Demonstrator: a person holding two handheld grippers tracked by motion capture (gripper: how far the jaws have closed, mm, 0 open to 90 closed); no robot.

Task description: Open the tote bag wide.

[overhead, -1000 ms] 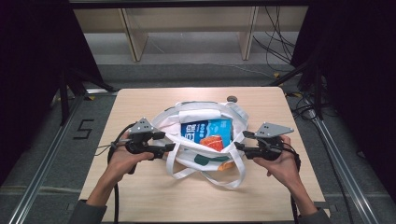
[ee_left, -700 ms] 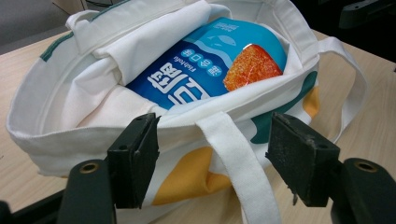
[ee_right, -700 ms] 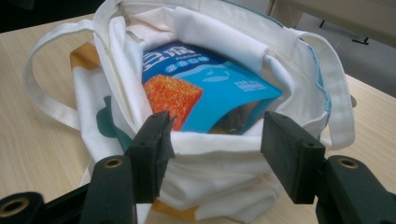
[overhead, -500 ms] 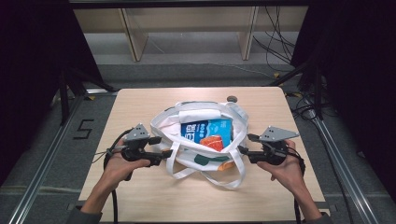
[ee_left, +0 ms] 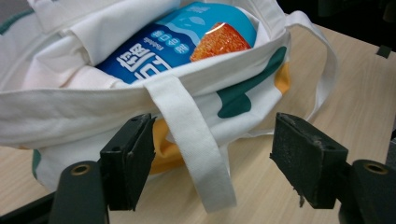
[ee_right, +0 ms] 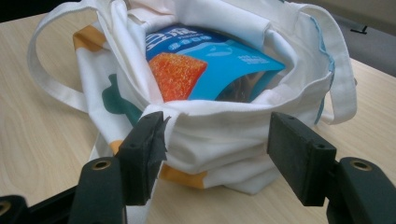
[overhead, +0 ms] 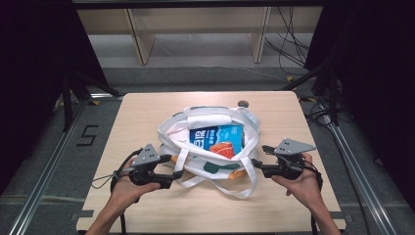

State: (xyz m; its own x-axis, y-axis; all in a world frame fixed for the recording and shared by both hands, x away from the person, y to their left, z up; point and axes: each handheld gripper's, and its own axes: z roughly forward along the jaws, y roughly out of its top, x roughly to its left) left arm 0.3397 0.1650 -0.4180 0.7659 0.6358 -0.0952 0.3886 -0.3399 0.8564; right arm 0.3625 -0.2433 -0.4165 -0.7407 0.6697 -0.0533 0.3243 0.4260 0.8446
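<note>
Two grippers are what you've got down at the near edge, one in each hand, and both have their jaws spread wide with nothing between them. Your left gripper [overhead: 173, 172] sits just beside the near-left corner of the white tote bag [overhead: 210, 147], and in the left gripper view one white strap [ee_left: 196, 149] runs down between the jaws without either pad touching it. Your right gripper [overhead: 257, 161] is at the bag's right side; in the right gripper view the jaws frame the folded cloth rim, close, but I can't tell if they touch it.

Inside the bag lies a blue snack packet [overhead: 218, 138] with an orange picture on it. Most of it is buried under the cloth, and the print is too small to read. A rolled white piece [overhead: 209, 119] lies across the bag's far opening; hard to say what it is.

The bag sits mid-table on a light wood table [overhead: 147, 112]. A small dark round thing [overhead: 242, 103] sits near the far edge, too tiny to identify. Beyond that: grey floor, a "5" marked on it [overhead: 87, 135] at left, pale shelf legs [overhead: 139, 39], cables [overhead: 288, 29], dark curtains at both sides.
</note>
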